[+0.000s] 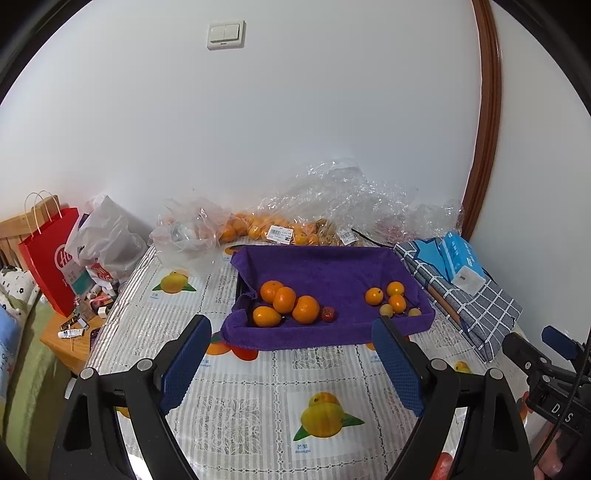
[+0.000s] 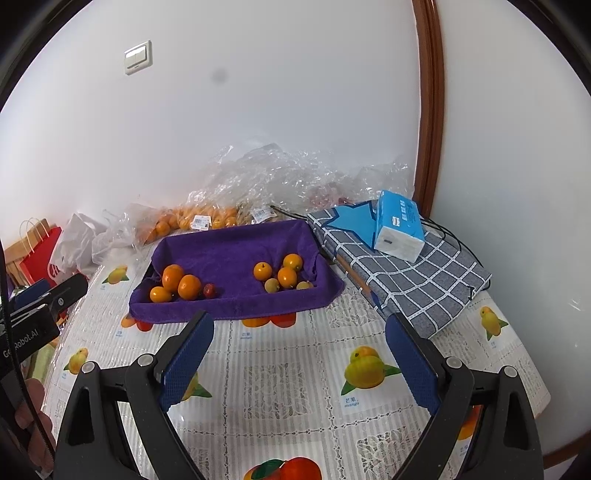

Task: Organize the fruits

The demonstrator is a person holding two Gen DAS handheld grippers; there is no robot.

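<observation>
Fingers (image 1: 192, 362): both pairs spread, empty | oranges (image 1: 284, 301): beyond tips, in purple-lined tray (image 1: 325, 262)

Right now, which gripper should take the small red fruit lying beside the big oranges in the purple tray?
Probably left. The red fruit lies nearly straight ahead between the open left gripper fingers; it sits left of the right gripper.

From my seat I see a plain white wall (image 1: 295, 129), its double light switch (image 1: 225, 35) at eleven o'clock, a brown wooden door frame (image 1: 489, 110) at two, and a fruit-print tablecloth (image 1: 258, 387) at six.
</observation>
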